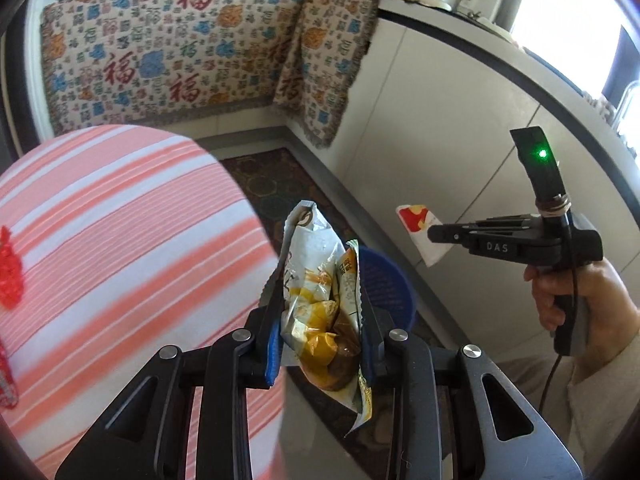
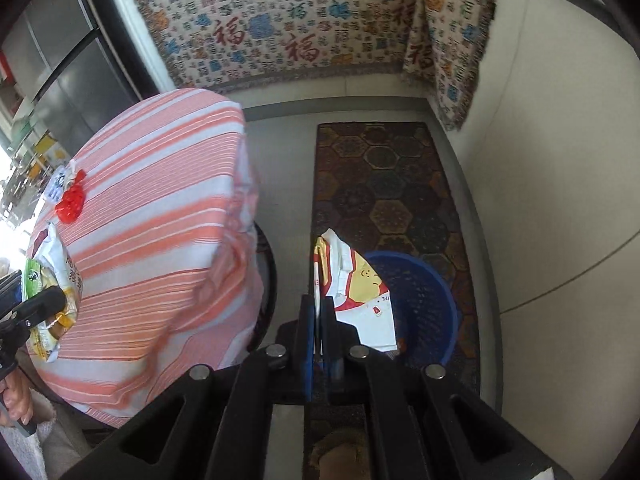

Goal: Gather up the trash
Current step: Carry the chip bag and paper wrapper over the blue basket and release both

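Holding trash in both hands, the person stands by a blue basket (image 2: pixel 420 312) on the floor. The right gripper (image 2: pixel 320 320) is squeezed tight on a white and red wrapper (image 2: pixel 360 300) with a yellow cartoon face. This wrapper hangs right over the near edge of the basket, so it looks ready to drop straight in. The left gripper (image 1: pixel 320 312) is closed around a crinkly snack bag (image 1: pixel 316 292), which stands tall between its fingers. The basket (image 1: pixel 388 288) sits just behind and below that bag, a bit to the right. I think the right hand is closer to the basket and could let go first. More trash, a red scrap (image 2: pixel 71 202) and a small packet (image 2: pixel 58 184), lies on the striped tablecloth (image 2: pixel 160 220), well away from both grippers.
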Demonstrator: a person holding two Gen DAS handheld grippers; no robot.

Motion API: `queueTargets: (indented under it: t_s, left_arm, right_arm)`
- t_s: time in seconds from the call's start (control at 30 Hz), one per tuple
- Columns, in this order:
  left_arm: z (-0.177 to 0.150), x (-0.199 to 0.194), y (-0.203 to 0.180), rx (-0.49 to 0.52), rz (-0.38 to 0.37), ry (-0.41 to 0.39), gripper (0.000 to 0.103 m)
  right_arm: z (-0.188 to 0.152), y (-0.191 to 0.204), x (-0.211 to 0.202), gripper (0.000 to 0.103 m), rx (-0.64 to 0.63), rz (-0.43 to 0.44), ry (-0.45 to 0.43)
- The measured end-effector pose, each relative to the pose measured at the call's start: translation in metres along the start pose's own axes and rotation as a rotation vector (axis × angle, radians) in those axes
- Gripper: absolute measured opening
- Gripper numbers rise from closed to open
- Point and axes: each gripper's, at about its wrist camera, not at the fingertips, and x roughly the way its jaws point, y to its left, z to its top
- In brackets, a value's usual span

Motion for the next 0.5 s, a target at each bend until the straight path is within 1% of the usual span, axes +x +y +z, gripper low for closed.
queueTargets:
  t_s: [0.13,0.23,0.37,0.5]
  left_arm:
    - [0.012,0.046,-0.031,0.017,-0.055,0.039,0.03]
    - [0.015,0.079,-0.05,0.028,-0.078,0.069,0.03]
    - [0.015,0.12,-0.064,0.022,-0.086,0.106,0.03]
    - [0.014,0.155,-0.072,0.006,-0.086,0.143,0.03]
  right_arm:
    - [-0.009,-0.035,0.013,0.003,0.08,-0.023,-0.005]
    - [-0.013,-0.058,0.027,0.003,0.138,-0.024,-0.004]
    - [-0.019,-0.085,0.047,0.003,0.207,-0.01,0.005]
    - [-0.025,-0.106,0.064,0.003,0.248,0.007,0.021]
